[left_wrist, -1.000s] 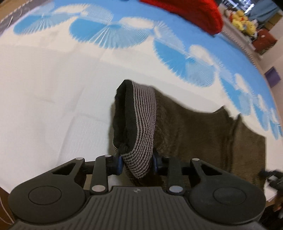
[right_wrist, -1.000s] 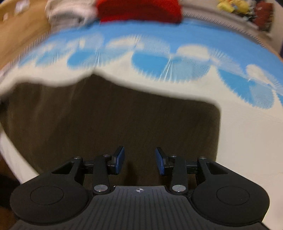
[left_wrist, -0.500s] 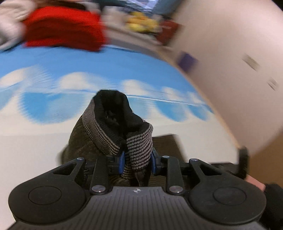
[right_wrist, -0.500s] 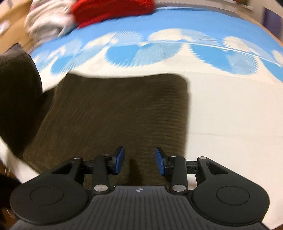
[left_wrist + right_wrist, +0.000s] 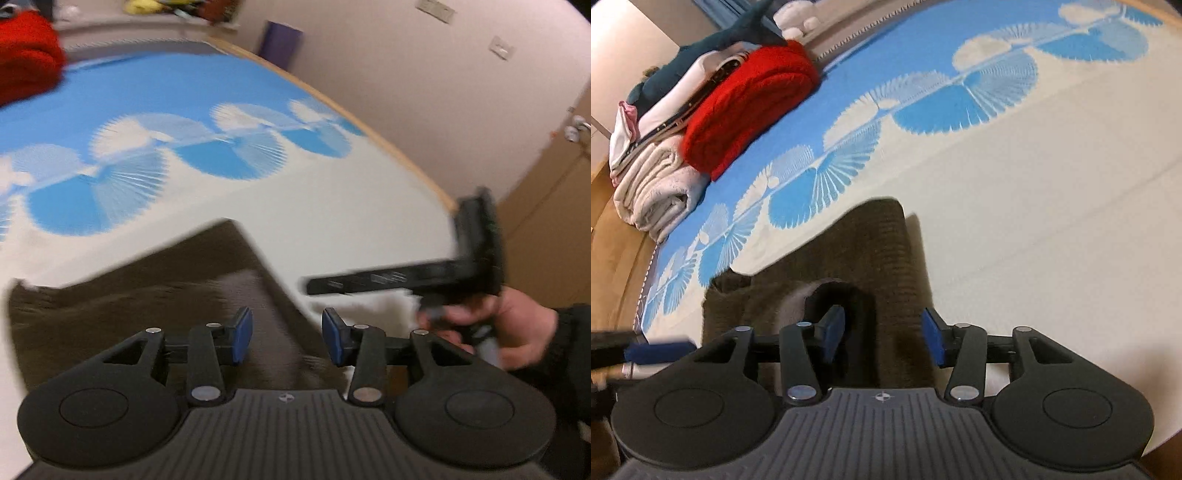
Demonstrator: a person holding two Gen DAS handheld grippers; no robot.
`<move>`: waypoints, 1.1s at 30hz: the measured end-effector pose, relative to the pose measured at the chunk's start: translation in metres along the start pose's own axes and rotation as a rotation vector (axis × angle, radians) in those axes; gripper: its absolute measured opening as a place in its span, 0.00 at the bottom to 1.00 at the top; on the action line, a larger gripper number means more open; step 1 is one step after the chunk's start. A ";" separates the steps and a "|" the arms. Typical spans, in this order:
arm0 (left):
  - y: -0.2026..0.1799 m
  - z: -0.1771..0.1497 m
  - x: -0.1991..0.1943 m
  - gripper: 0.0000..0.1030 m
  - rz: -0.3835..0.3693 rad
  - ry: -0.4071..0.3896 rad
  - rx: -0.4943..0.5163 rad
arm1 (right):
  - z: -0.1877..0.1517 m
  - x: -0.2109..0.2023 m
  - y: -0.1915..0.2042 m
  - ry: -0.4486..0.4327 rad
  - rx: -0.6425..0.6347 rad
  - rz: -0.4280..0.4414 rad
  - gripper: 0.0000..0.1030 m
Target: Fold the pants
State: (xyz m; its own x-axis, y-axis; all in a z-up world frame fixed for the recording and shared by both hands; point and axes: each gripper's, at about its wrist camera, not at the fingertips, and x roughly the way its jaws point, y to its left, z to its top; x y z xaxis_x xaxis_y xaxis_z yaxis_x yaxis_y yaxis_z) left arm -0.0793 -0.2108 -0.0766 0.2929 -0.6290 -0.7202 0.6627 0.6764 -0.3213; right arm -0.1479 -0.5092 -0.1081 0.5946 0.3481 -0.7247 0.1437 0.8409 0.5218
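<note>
Dark brown ribbed pants (image 5: 147, 302) lie folded over on the white and blue bedspread (image 5: 332, 206). My left gripper (image 5: 287, 339) is open and empty just above the pants' near edge. In the right wrist view the pants (image 5: 879, 251) lie as a folded stack with the grey waistband (image 5: 798, 295) on top. My right gripper (image 5: 882, 338) is open and empty over the stack's near end. The right gripper's body (image 5: 443, 273) shows at the right of the left wrist view, held in a hand. A blue fingertip (image 5: 659, 350) of the left gripper shows at the left edge.
A pile of folded items, a red blanket (image 5: 750, 99) and pale towels (image 5: 653, 184), sits at the bed's far left corner. The bed's wooden edge (image 5: 369, 129) runs along a beige wall. A wooden door (image 5: 546, 206) stands to the right.
My left gripper carried the waistband end rightwards over the pants, then opened and let it go. My right gripper stayed open and swung to face the folded stack.
</note>
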 end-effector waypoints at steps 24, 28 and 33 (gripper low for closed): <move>0.093 -0.058 -0.063 0.45 0.357 0.123 -0.060 | -0.026 0.060 0.098 0.114 -0.283 -0.092 0.28; 0.091 -0.056 -0.065 0.45 0.351 0.109 -0.059 | -0.019 0.027 0.101 -0.013 -0.301 -0.025 0.22; 0.086 -0.053 -0.059 0.45 0.341 0.114 -0.042 | 0.001 -0.002 0.056 -0.096 -0.100 -0.107 0.23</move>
State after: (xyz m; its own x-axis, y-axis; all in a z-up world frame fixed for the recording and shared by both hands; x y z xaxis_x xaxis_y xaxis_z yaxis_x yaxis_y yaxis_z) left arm -0.0765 -0.0954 -0.0942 0.4121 -0.3197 -0.8532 0.5108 0.8565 -0.0742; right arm -0.1404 -0.4635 -0.0773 0.6537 0.2171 -0.7250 0.1339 0.9097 0.3931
